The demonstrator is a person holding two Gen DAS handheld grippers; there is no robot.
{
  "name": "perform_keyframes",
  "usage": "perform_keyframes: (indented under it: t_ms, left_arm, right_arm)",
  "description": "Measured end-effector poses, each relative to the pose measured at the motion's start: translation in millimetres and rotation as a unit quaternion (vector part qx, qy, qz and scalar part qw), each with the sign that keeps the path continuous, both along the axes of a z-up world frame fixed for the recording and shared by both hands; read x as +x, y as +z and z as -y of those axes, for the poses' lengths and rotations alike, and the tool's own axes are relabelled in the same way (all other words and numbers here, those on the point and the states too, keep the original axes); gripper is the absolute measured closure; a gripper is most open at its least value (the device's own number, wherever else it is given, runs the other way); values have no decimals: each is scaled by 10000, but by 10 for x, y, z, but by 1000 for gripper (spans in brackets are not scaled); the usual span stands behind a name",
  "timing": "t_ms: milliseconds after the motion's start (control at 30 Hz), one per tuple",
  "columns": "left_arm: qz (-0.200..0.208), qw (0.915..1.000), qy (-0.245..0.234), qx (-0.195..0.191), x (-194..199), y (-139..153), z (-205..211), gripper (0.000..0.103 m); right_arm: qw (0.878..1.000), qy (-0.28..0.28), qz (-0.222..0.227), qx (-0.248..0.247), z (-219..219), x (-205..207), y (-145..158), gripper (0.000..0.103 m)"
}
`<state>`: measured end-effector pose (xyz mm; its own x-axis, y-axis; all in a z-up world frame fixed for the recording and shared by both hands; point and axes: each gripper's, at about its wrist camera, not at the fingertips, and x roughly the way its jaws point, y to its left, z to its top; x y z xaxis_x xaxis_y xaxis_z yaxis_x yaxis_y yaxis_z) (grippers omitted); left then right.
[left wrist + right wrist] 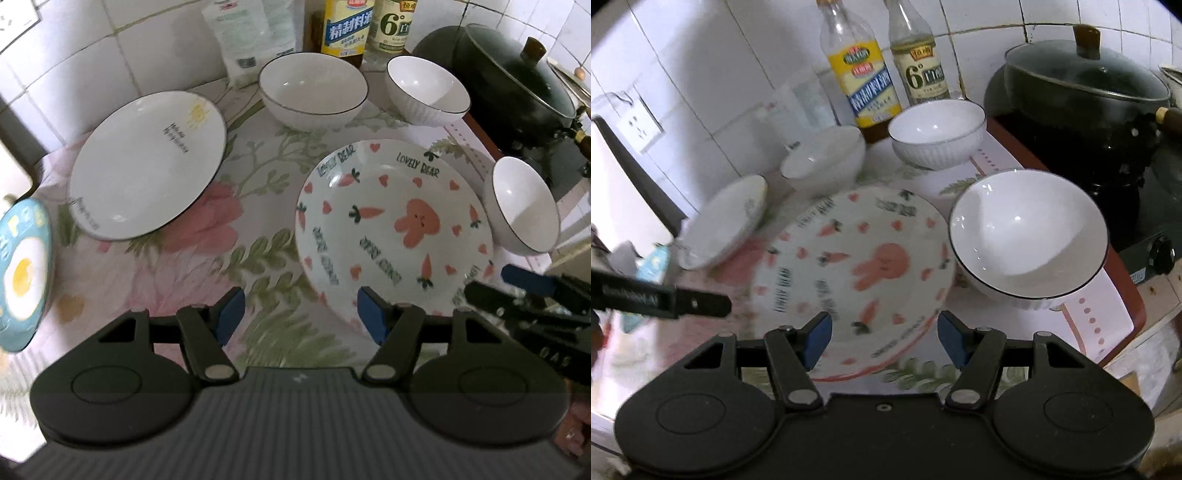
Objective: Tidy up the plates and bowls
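Blue-padded jaws of the left gripper (300,320) stood partly apart with nothing between them, above the floral cloth (192,258) by the carrot-and-rabbit plate (391,229). The right gripper (884,338) hung likewise parted and unladen over that plate's near rim. A white sun-printed plate (147,166) lay to the left, an egg-patterned plate (22,273) at the edge. Three white bowls (312,88) (424,90) (524,210) sat empty. Behind were two bottles (862,74) (918,62) and a lidded black pot (1086,96).
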<state>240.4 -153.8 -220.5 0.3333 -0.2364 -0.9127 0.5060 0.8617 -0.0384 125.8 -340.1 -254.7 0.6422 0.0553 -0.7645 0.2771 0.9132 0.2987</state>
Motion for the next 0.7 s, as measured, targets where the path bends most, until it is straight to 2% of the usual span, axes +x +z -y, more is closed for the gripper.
perform_keyframes:
  t_ms: [200,300,433,533,700]
  left_arm:
    - [0,9996,290,-16,146,-327,91,37]
    - [-90,9988,482,26,209,-444,86,38]
    - [-117,9989,454,-46,246,-492,64,37]
    - [-244,9986,443,-169,281,-495,56,43]
    - [-595,9954,509,-553,340,-505,40,67]
  right_arm:
    - [9999,-110,68,-9,64,91,-322,35]
    - [9997,-30,232,-5,61,112,-363,34]
    - [9993,-98,323,187,88,148,-366,38]
    - [9989,-184,340,275,95,172,-382,40]
    - [9992,-134,326,164,72,155,-393,45]
